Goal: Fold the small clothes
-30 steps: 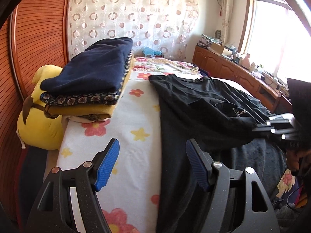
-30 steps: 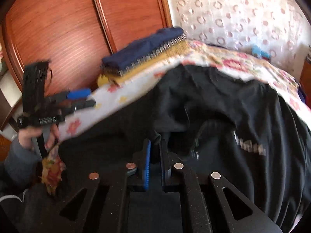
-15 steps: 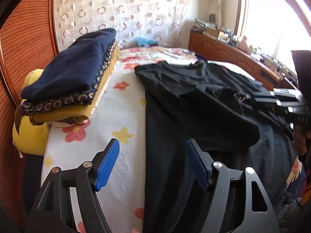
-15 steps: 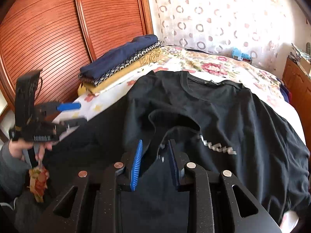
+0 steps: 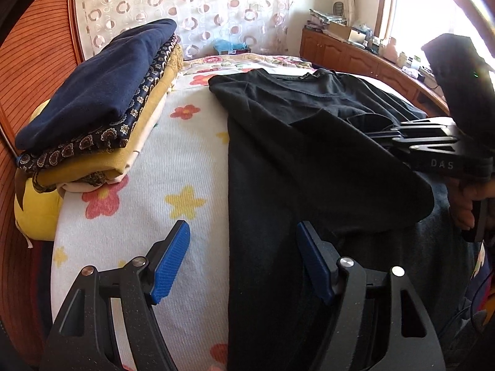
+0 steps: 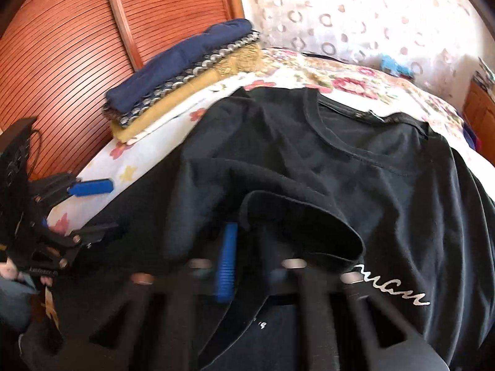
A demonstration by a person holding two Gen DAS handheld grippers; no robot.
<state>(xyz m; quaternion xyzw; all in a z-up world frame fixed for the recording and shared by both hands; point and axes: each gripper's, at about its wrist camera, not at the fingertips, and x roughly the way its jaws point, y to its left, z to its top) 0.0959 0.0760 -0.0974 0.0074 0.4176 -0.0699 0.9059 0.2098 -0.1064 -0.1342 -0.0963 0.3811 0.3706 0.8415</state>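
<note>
A black T-shirt (image 5: 297, 167) (image 6: 386, 191) with white script on the chest lies spread on the flowered bed sheet (image 5: 173, 160). One side of it is folded in over the body. My left gripper (image 5: 241, 262) (image 6: 96, 208) hovers open over the shirt's left edge, one blue pad above the sheet and one above the cloth, nothing gripped. My right gripper (image 6: 241, 256) (image 5: 376, 134) is over the shirt's middle. Its jaws are closing, with a black fold of the shirt between them that drapes over one finger. This view is blurred.
A stack of folded clothes (image 5: 102, 102) (image 6: 185, 71), navy on top, sits at the bed's far left on a yellow plush toy (image 5: 34, 210). Slatted wooden doors (image 6: 77, 46) stand close on the left. A wooden dresser (image 5: 355, 58) runs under the window at right.
The right gripper has swung across the shirt, bringing the folded side over the body; its jaws parted briefly and came together again. The left gripper has sunk a little toward the shirt's edge, still open.
</note>
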